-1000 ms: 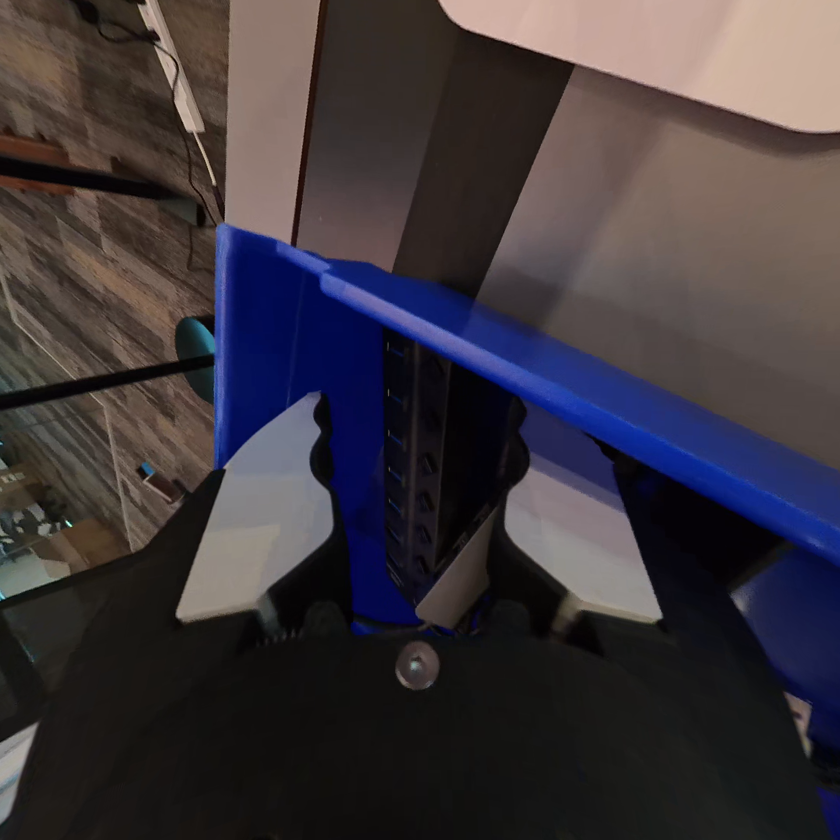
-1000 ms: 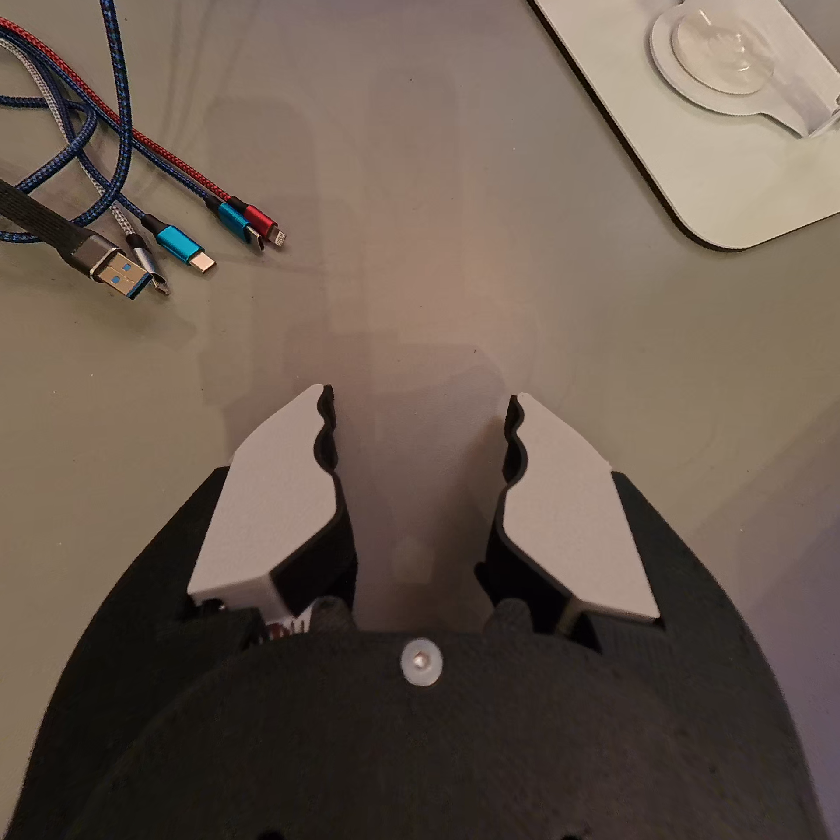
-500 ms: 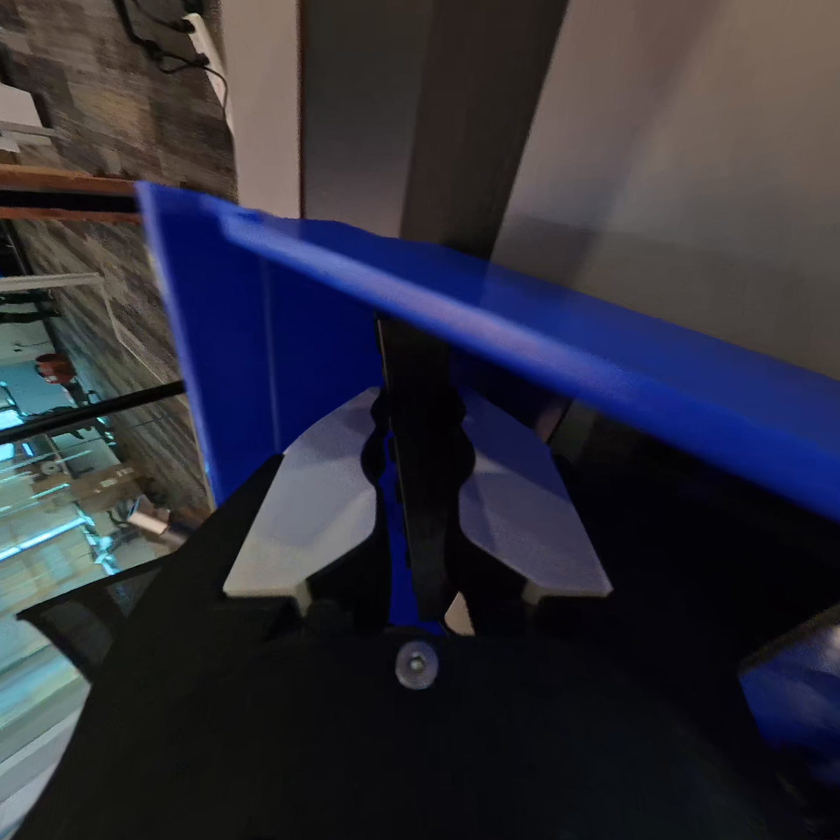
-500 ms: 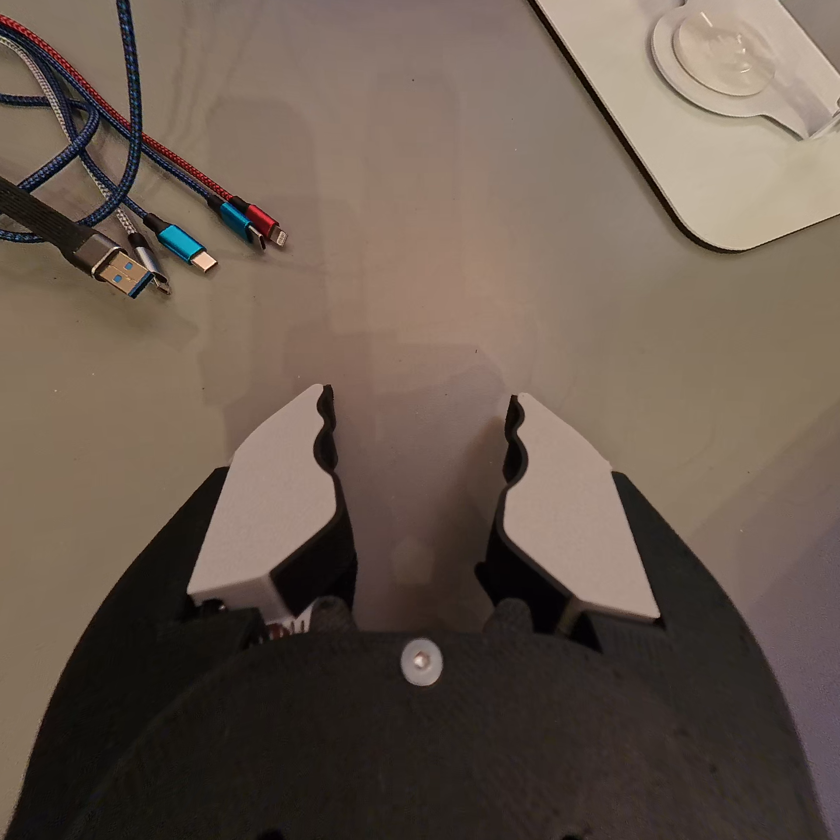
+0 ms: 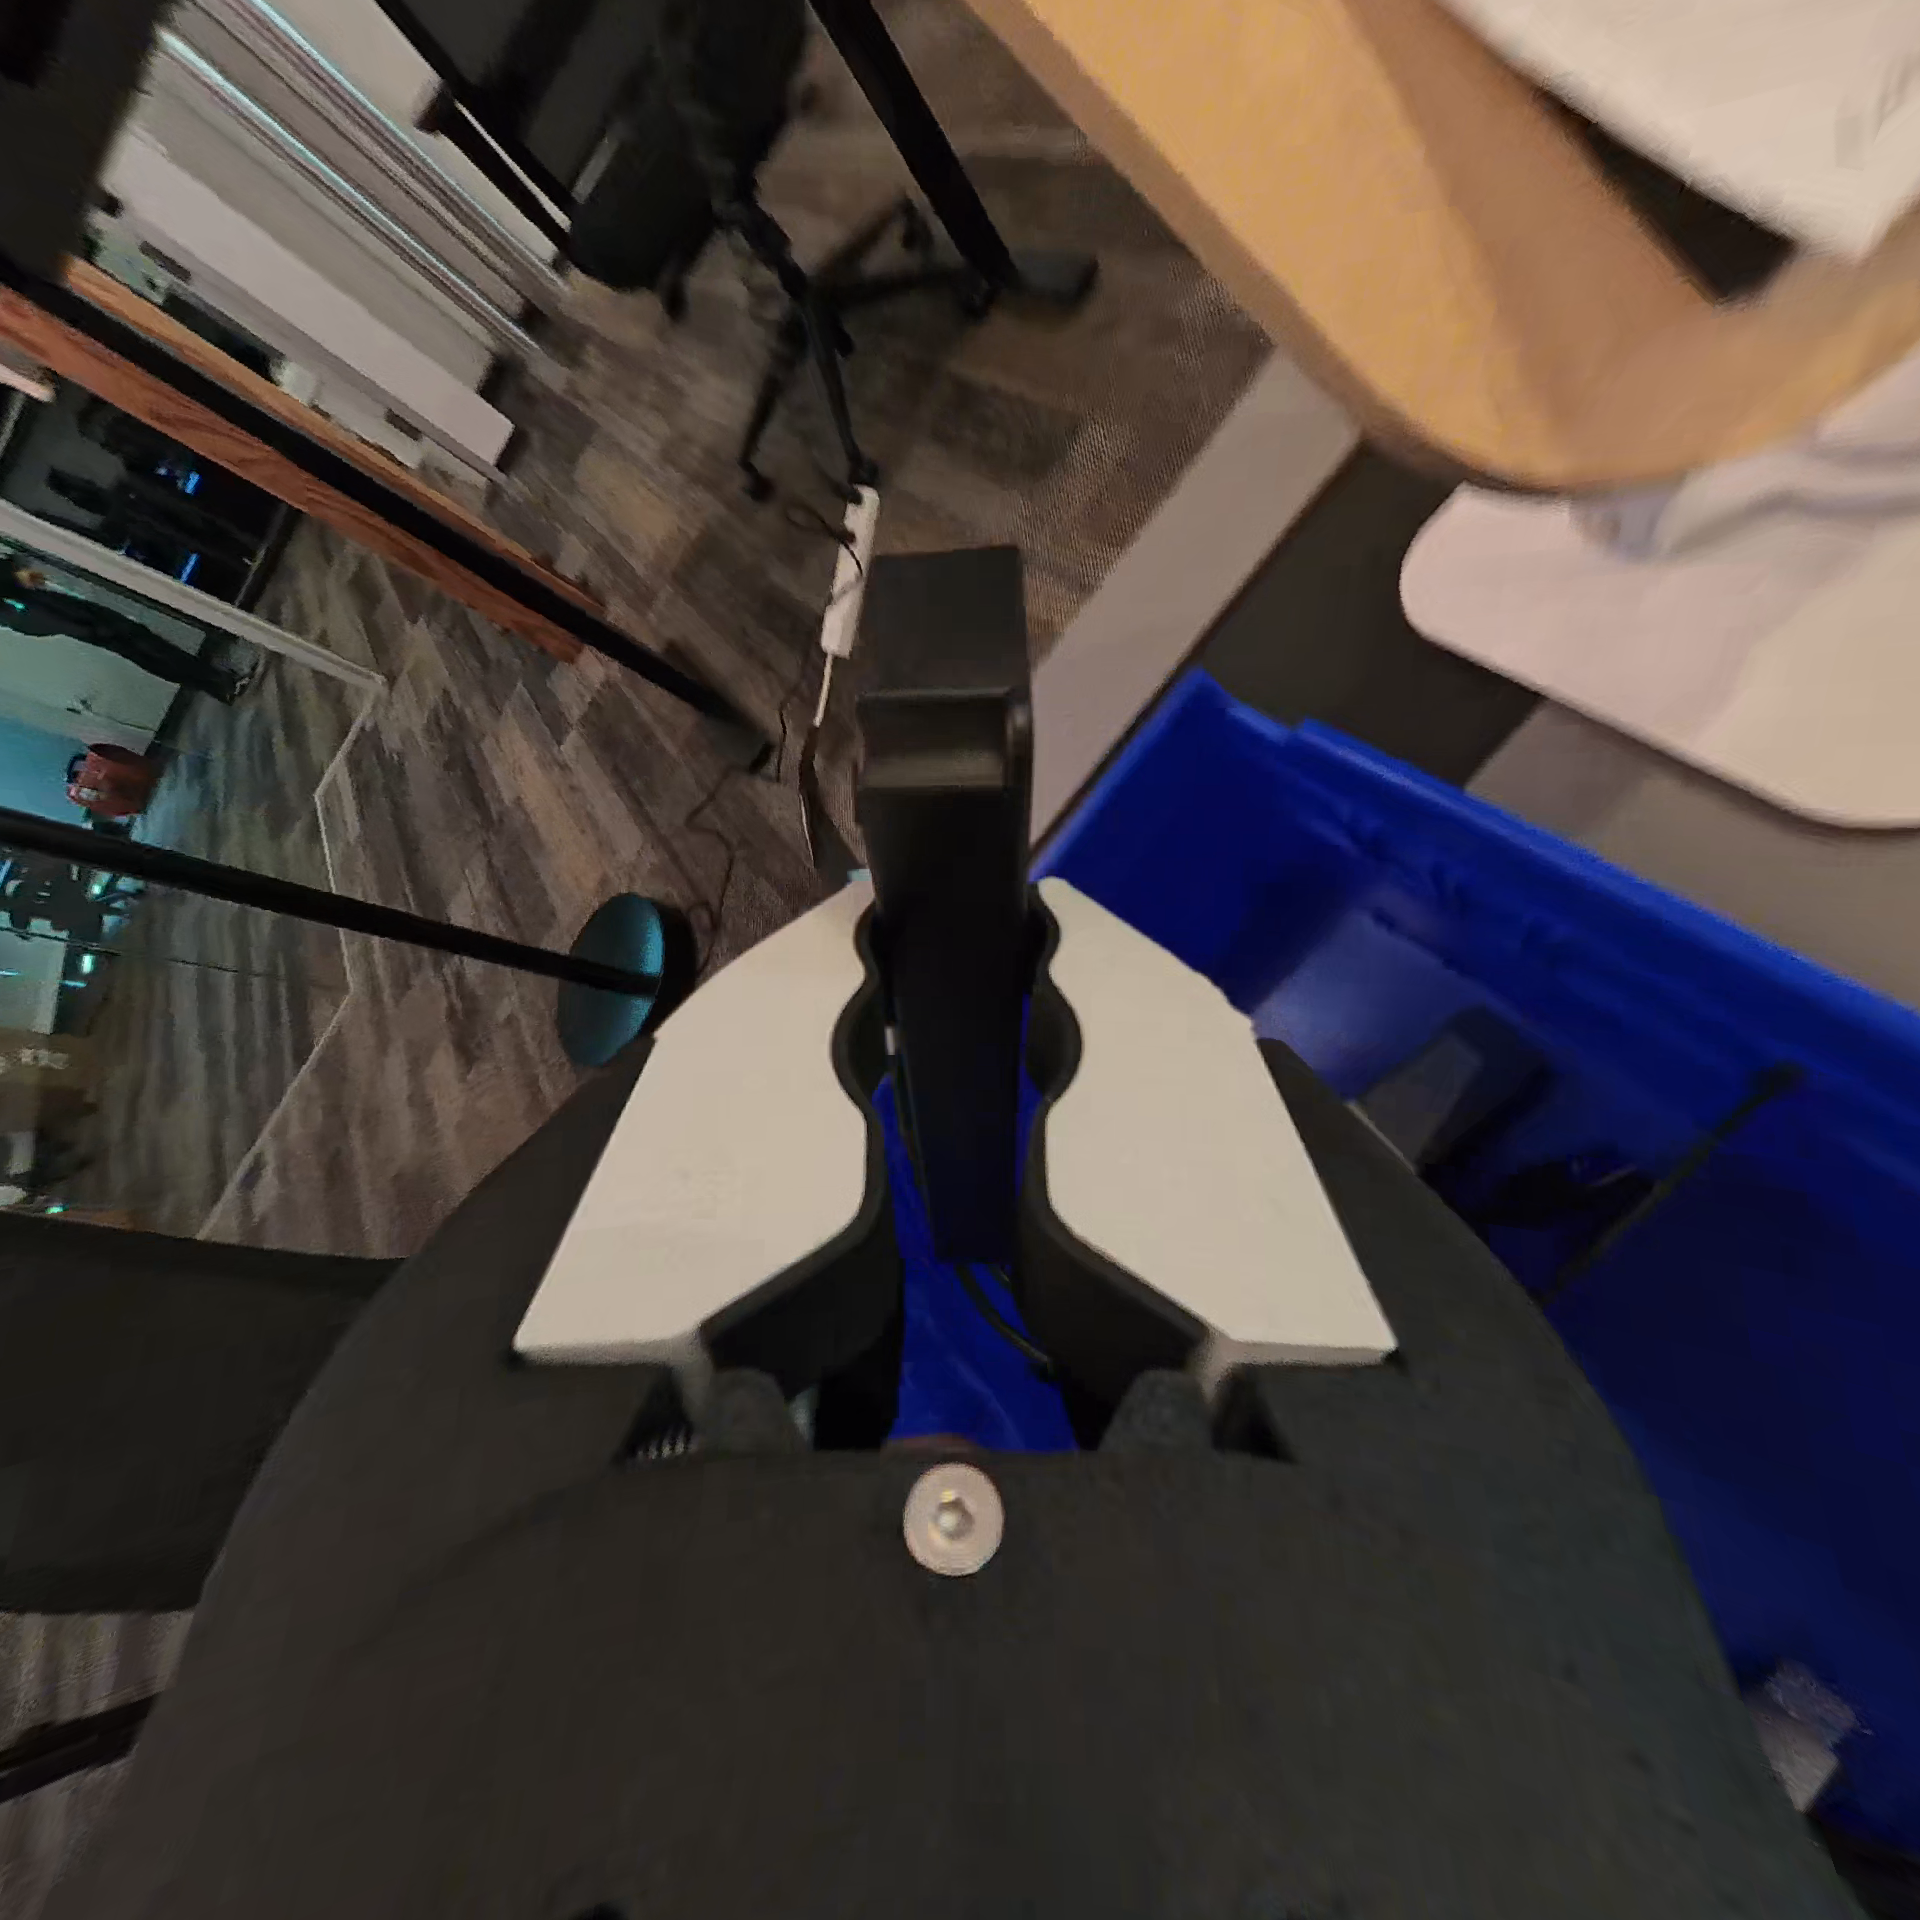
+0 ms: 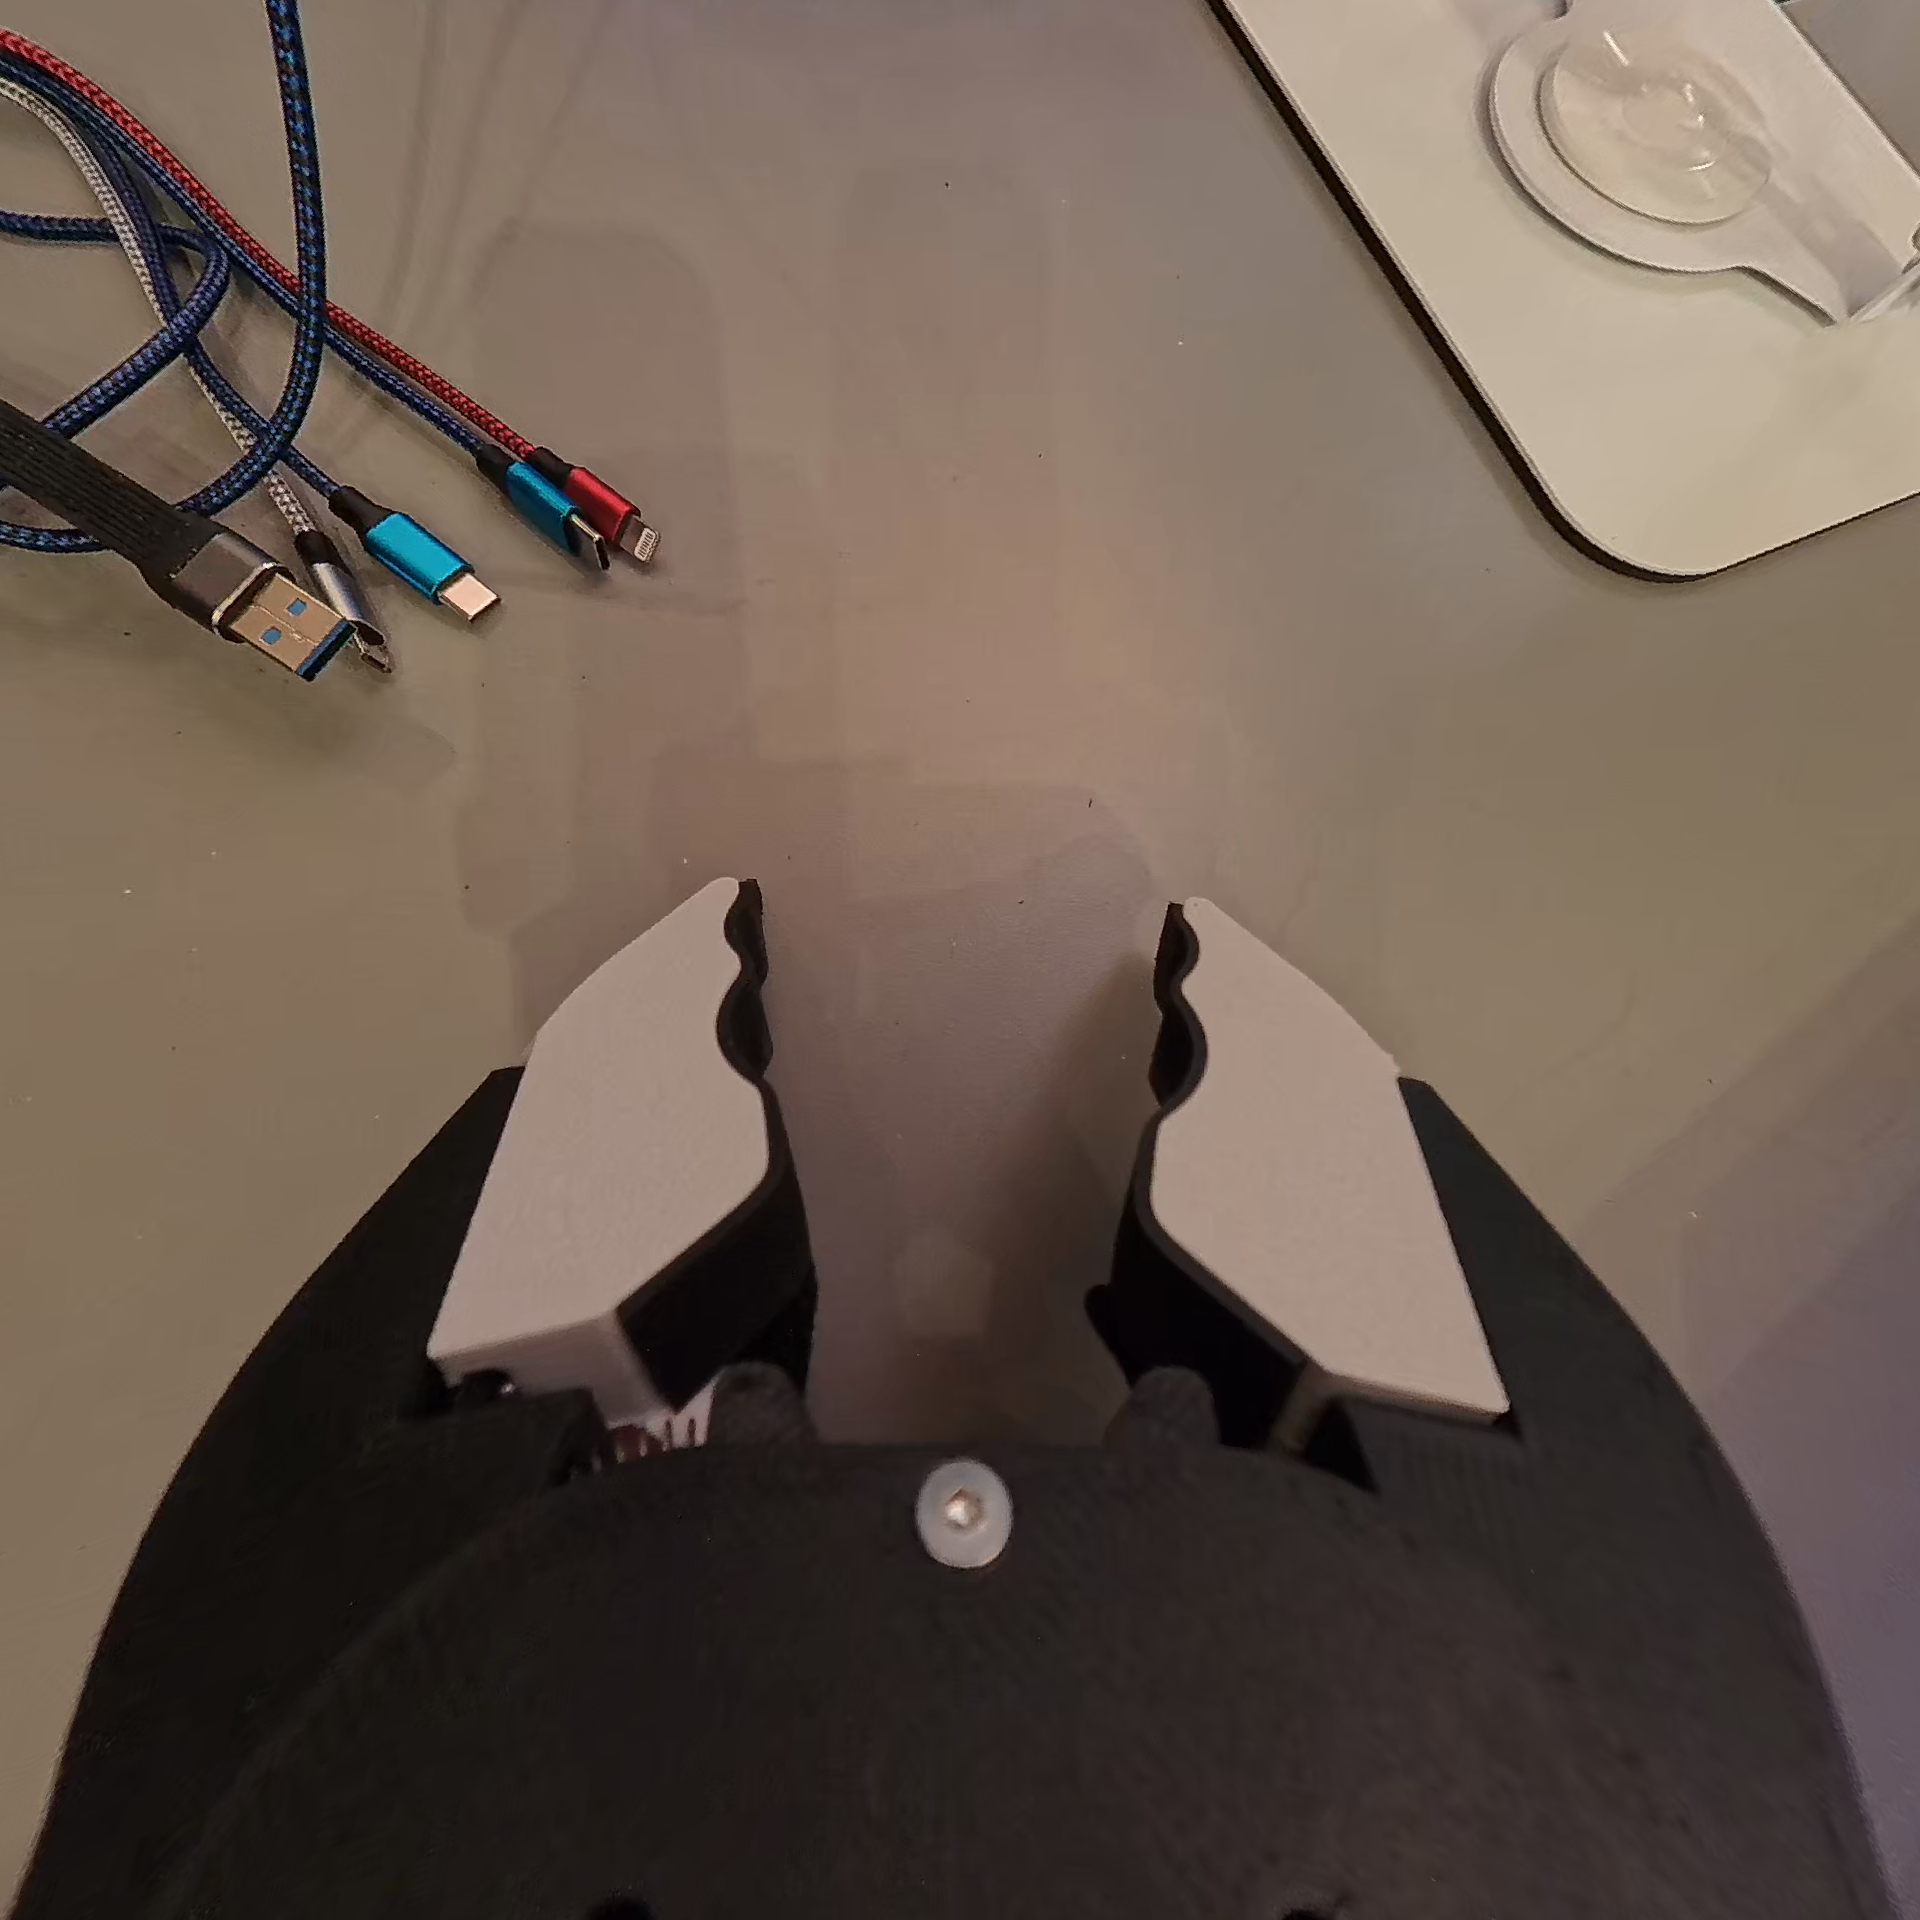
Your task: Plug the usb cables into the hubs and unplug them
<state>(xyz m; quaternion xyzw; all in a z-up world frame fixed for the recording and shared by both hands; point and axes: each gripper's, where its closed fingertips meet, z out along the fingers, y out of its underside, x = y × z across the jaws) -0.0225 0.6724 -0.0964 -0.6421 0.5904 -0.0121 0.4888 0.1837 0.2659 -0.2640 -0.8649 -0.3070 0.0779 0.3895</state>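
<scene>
In the left wrist view my left gripper (image 5: 951,914) is shut on a long black USB hub (image 5: 940,748). The hub stands on end between the pads and sticks out past the fingertips, held up in the air above a blue bin (image 5: 1558,997). In the right wrist view my right gripper (image 6: 966,904) is open and empty, hovering over the grey table (image 6: 935,520). A bundle of braided cables lies at the upper left: a grey USB-A plug (image 6: 265,618), a blue USB-C plug (image 6: 421,556), another blue plug (image 6: 545,509) and a red plug (image 6: 603,504).
A white board (image 6: 1621,343) with a clear suction cup (image 6: 1652,135) lies at the right wrist view's upper right. In the left wrist view a wooden tabletop (image 5: 1403,260), a white board (image 5: 1662,665), the carpet floor (image 5: 468,727) and black stand legs show behind. Left tips to right tips: about 50 cm.
My left gripper closed on the black hub inside the blue bin and lifted it out, swinging up and away. My right gripper stayed still and open.
</scene>
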